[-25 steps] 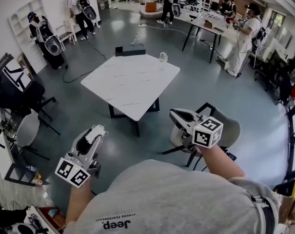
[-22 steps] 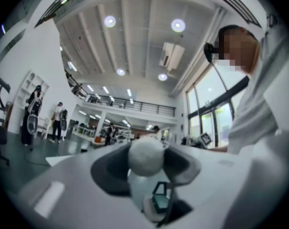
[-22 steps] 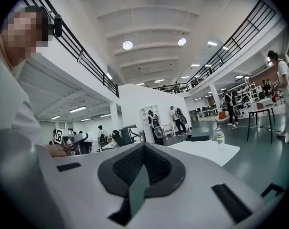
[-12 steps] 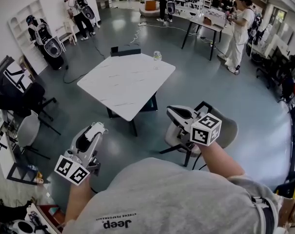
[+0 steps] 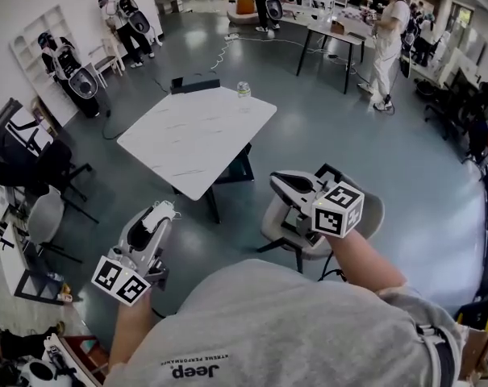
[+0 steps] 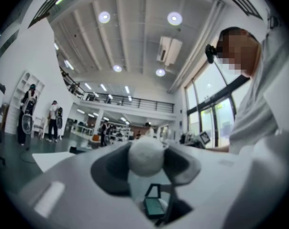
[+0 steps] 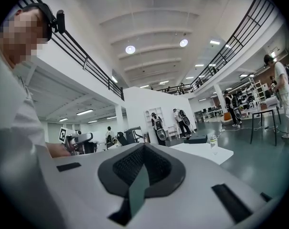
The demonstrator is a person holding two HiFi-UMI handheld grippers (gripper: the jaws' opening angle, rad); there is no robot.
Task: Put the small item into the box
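A small white ball [image 6: 145, 156] sits pinched between the dark pads of my left gripper [image 6: 145, 162], which is shut on it. In the head view the left gripper [image 5: 160, 214] is held low at the left, over the floor, with the ball [image 5: 165, 210] showing white at its tip. My right gripper [image 5: 279, 179] is shut with nothing in it, its pads [image 7: 134, 163] closed together. A dark box [image 5: 193, 84] stands at the far edge of the white table [image 5: 187, 139], well ahead of both grippers. The right gripper view also shows the box [image 7: 198, 139].
A clear bottle [image 5: 244, 89] stands on the table near the box. A grey chair [image 5: 371, 213] is under my right gripper. Black chairs [image 5: 34, 164] and shelves line the left wall. Several people stand at the back and by a far table [image 5: 334, 32].
The table has slid left and a little away in the head view as the view turned. Both grippers keep their pose, and the left one still holds the ball.
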